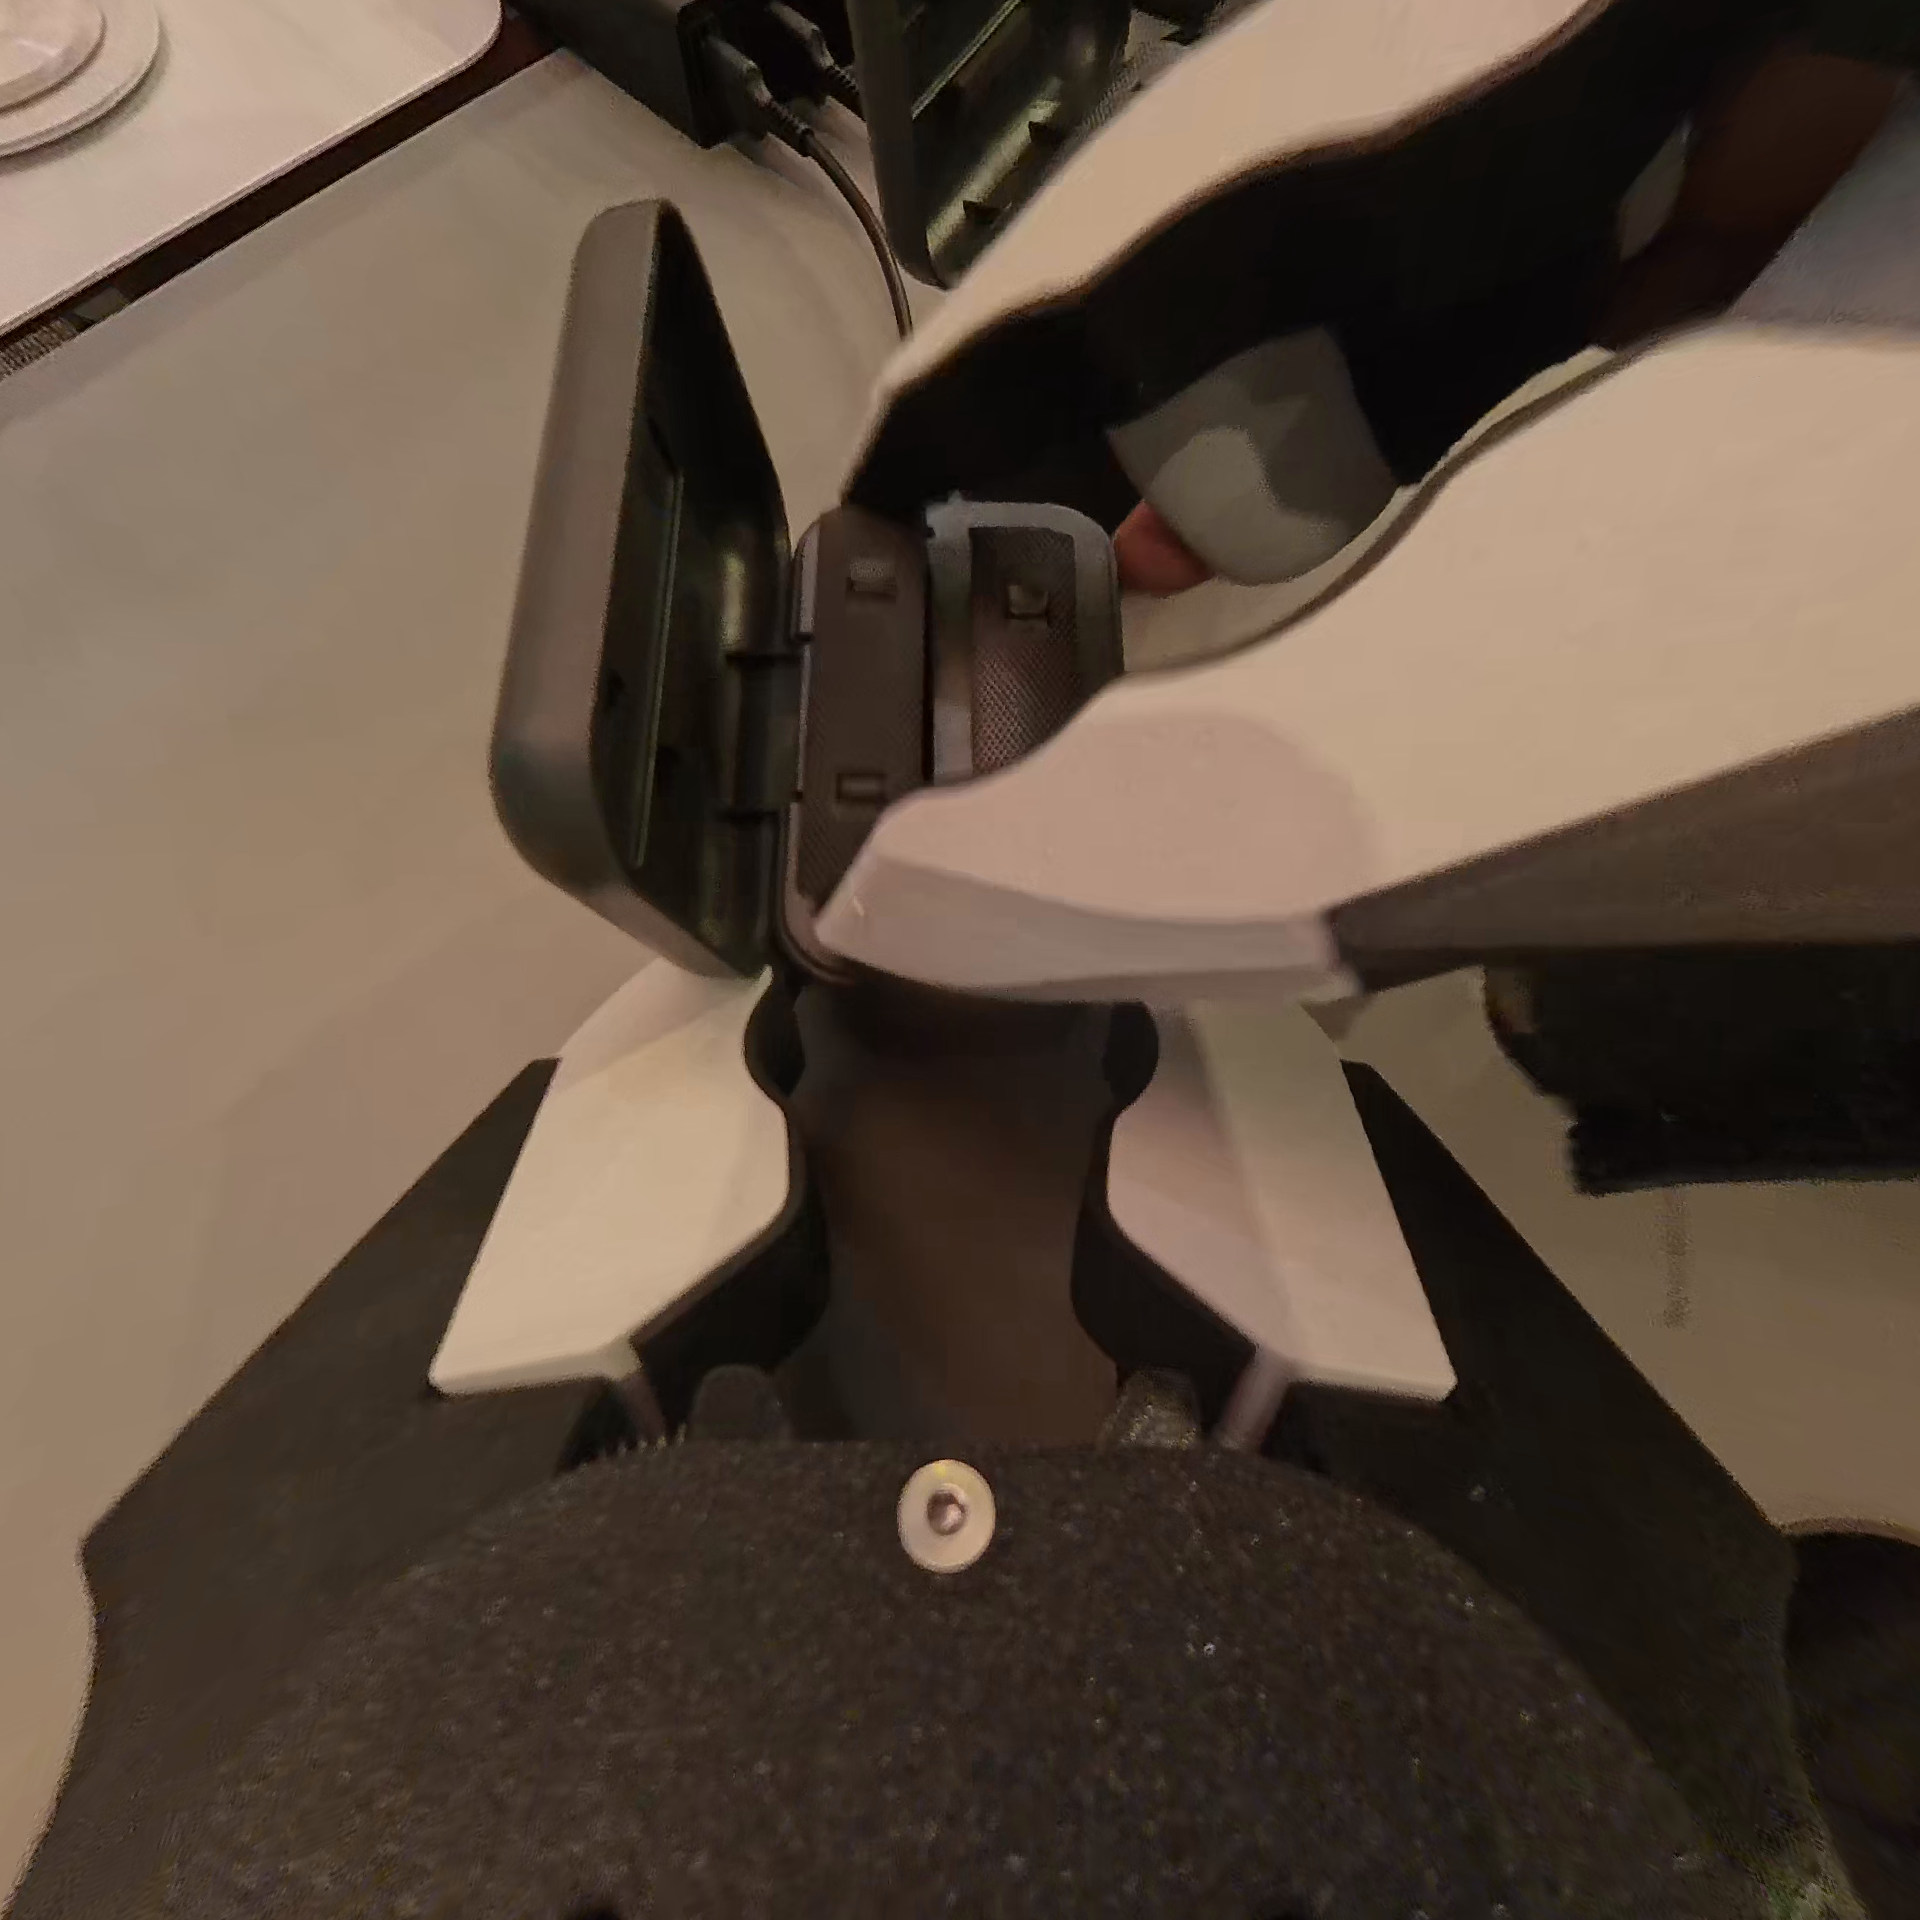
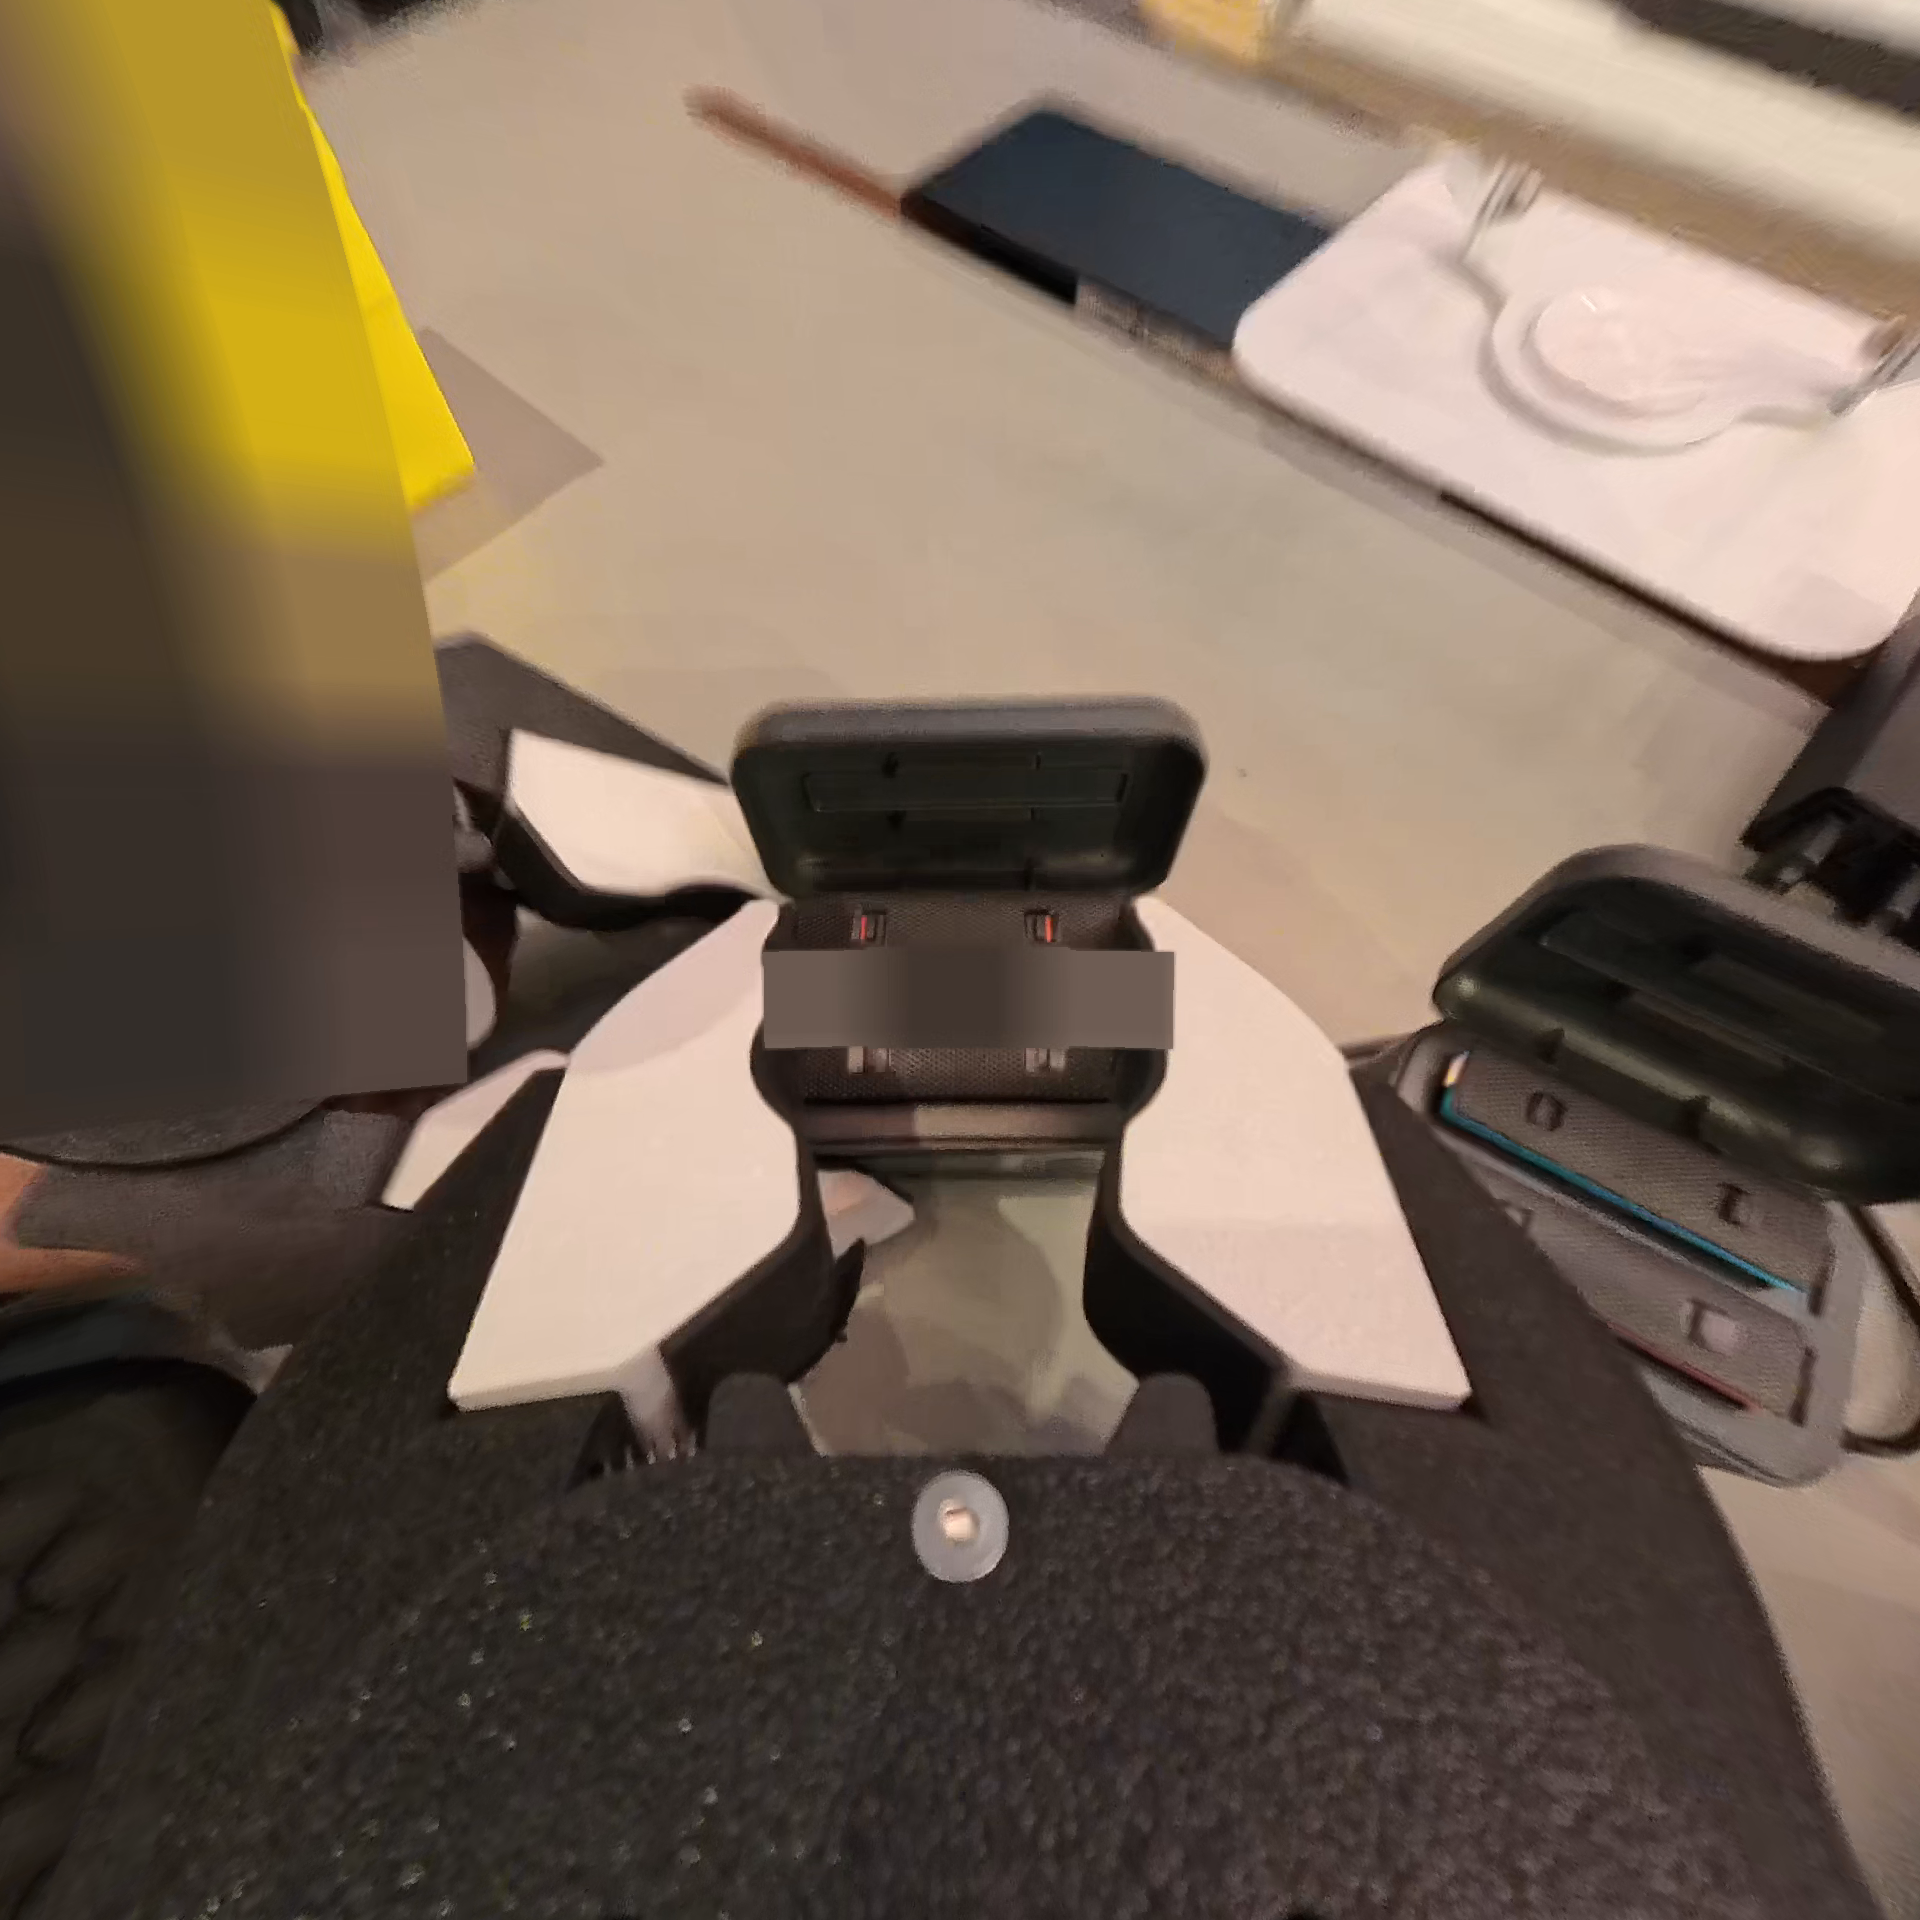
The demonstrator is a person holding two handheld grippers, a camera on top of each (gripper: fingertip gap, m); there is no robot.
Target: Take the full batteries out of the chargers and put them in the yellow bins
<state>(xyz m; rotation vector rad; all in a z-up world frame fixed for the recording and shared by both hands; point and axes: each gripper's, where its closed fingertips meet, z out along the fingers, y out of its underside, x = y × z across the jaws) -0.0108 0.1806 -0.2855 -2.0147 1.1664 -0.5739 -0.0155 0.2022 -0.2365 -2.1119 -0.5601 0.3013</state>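
A dark grey charger with its lid open point(image 1: 644, 582) stands on the white table. Dark batteries point(image 1: 868, 675) sit side by side in it. My left gripper point(image 1: 956, 1018) is shut on the charger's body from below. My right gripper point(image 1: 847, 707) comes in from the upper right, its white fingers closed on the ends of a battery. In the right wrist view my right gripper point(image 2: 961, 966) flanks the batteries point(image 2: 966, 1070) under the open lid point(image 2: 966, 800). The left gripper's white finger point(image 2: 613, 821) shows at the left. A yellow bin point(image 2: 384, 312) stands at the far left.
A second charger point(image 2: 1662, 1039) with its lid open stands to the right, holding batteries with blue and red edges point(image 2: 1621, 1226). It also shows in the left wrist view point(image 1: 987, 135). A white tray with a clear dish point(image 2: 1558, 416), a dark flat device point(image 2: 1122, 218) and black cables point(image 1: 821, 135) lie beyond. Left tips to right tips: about 5 cm.
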